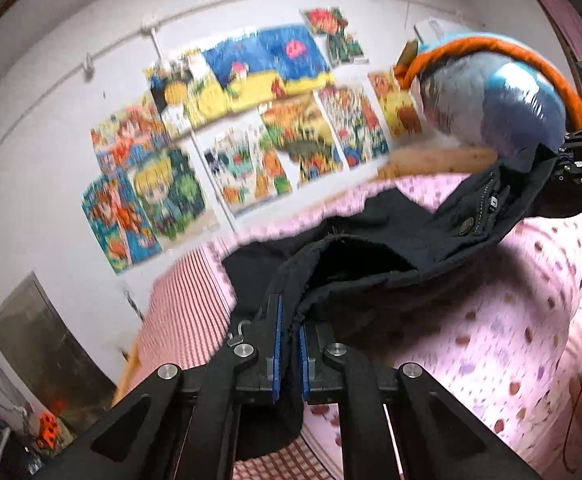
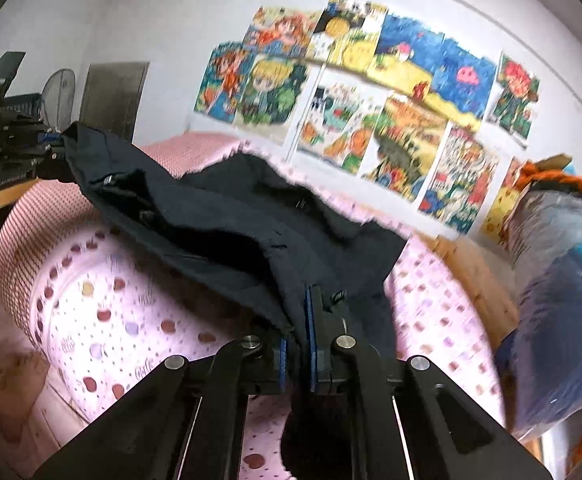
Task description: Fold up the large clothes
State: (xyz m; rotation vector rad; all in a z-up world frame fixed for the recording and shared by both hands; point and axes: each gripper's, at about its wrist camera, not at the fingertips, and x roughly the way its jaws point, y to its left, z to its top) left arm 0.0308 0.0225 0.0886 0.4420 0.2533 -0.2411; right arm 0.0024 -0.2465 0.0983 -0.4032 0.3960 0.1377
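Observation:
A pair of dark navy trousers [image 1: 371,248] hangs stretched between both grippers above a pink bed; it also shows in the right wrist view [image 2: 227,216]. My left gripper [image 1: 290,328] is shut on one end of the waistband. My right gripper [image 2: 297,324] is shut on the other end. The zip and button [image 1: 467,224] show near the right gripper [image 1: 579,152] at the far right of the left wrist view. The left gripper [image 2: 47,156] shows at the far left of the right wrist view. The trouser legs drape onto the bed.
The bed has a pink dotted quilt [image 2: 139,312] [image 1: 531,320] and a red checked sheet [image 1: 187,312]. A blue bag with orange trim [image 2: 563,320] [image 1: 503,92] sits at the bed's far end. Colourful posters [image 2: 371,92] cover the white wall. A fan [image 2: 57,92] stands at left.

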